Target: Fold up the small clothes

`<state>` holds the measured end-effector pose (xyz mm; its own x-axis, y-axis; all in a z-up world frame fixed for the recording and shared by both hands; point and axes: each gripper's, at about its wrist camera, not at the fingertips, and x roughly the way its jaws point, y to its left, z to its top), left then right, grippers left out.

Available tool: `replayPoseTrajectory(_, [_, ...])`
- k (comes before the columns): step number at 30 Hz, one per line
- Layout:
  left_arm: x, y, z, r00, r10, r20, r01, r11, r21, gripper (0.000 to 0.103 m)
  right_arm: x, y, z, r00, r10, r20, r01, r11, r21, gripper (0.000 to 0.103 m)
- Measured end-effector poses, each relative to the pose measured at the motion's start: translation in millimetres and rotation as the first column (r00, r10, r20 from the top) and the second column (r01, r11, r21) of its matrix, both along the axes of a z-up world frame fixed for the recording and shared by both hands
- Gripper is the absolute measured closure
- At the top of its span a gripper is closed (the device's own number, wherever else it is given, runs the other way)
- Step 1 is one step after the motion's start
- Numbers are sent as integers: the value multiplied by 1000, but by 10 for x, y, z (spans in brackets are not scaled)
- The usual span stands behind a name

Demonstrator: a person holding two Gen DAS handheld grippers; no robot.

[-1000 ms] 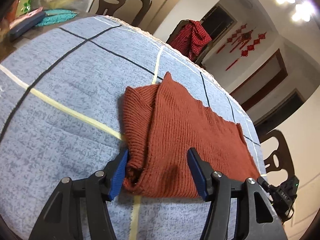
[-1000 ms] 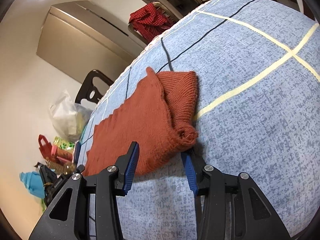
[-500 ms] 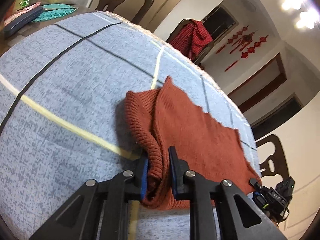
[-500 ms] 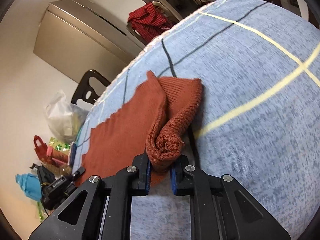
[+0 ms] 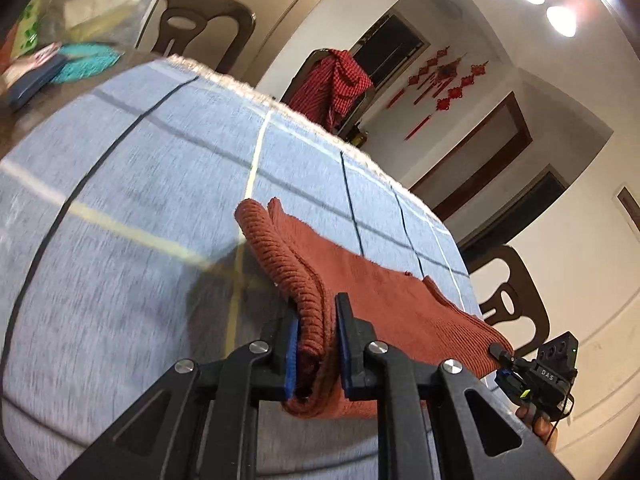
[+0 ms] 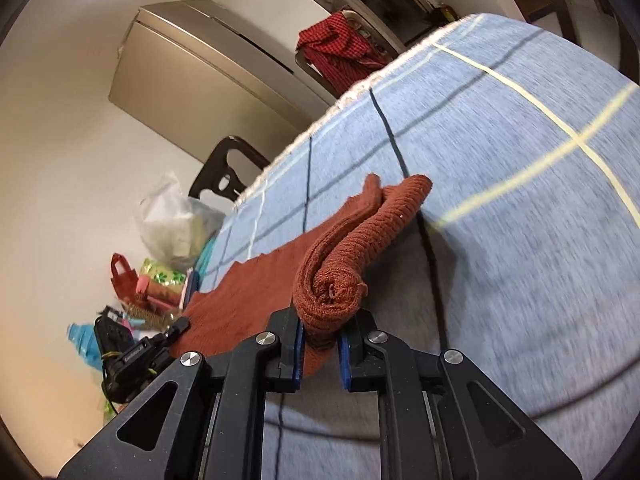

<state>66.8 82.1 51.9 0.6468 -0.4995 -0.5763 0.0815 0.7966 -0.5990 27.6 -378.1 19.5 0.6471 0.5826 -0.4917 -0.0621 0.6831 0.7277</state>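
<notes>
The rust-red ribbed knit garment (image 5: 384,300) hung bunched, its near edge raised off the blue checked tablecloth (image 5: 140,200). The left gripper (image 5: 316,344) and right gripper (image 6: 320,344) each stood clamped on a rolled corner. Dark chairs (image 5: 200,20) and a red checked cloth (image 6: 340,48) stood behind.

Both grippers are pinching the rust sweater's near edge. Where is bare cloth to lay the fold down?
The blue checked tablecloth is bare beyond the rust sweater, up to its fringed far edge, and on either side of it. The left gripper and right gripper crowd the near edge. Clutter lies only off the cloth, by the plastic bag.
</notes>
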Motion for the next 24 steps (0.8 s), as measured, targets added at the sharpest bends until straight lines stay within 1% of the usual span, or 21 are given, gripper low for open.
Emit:
replayPoseTrajectory(2, [-81, 26, -103, 1000, 12, -26, -12, 1000, 1, 85, -106, -45, -108, 999, 0, -37, 0, 1000, -13, 90])
replayPoseTrajectory(4, [-127, 55, -232, 999, 18, -49, -18, 1000, -2, 85, -164, -99, -241, 997, -12, -72, 12, 1000, -6, 90])
replayPoseTrajectory(7, [-121, 84, -440, 994, 29, -104, -29, 1000, 6, 85, -161, -145, -466, 991, -18, -135, 18, 1000, 2, 89])
replayPoseTrajectory(8, [-123, 79, -473, 993, 24, -114, -22, 1000, 13, 84, -164, -146, -491, 989, -15, -144, 14, 1000, -9, 89])
replayPoseTrajectory(9, [-135, 78, -487, 993, 23, -119, -21, 1000, 19, 83, -168, -129, -495, 989, -13, -147, 8, 999, -35, 86])
replayPoseTrajectory(11, [-170, 85, -459, 994, 22, -109, -19, 999, 33, 82, -214, -112, -407, 993, -24, -120, 12, 995, -101, 83])
replayPoseTrajectory(14, [-200, 120, -383, 996, 31, -82, -25, 998, 62, 67, -290, -124, -207, 998, -40, -50, 30, 981, -190, 75])
replayPoseTrajectory(15, [-184, 136, -371, 996, 36, -77, -31, 997, 67, 59, -307, -137, -159, 998, -51, -31, 43, 975, -216, 75])
replayPoseTrajectory(16, [-167, 142, -367, 996, 40, -75, -35, 997, 70, 56, -318, -132, -98, 998, -62, -9, 57, 967, -249, 75])
replayPoseTrajectory(19, [-66, 144, -401, 996, 44, -79, -37, 996, 83, 55, -338, -21, 88, 995, -60, 74, 81, 943, -321, 75])
replayPoseTrajectory(20, [-23, 141, -433, 995, 47, -88, -40, 996, 86, 55, -337, 57, 142, 994, -45, 102, 78, 938, -339, 75])
replayPoseTrajectory(22, [25, 116, -468, 995, 48, -84, -40, 995, 86, 55, -303, 245, 189, 992, 14, 128, 34, 931, -363, 75])
replayPoseTrajectory(24, [26, 92, -454, 996, 48, -75, -40, 994, 100, 52, -245, 495, 179, 988, 88, 126, -32, 919, -392, 75])
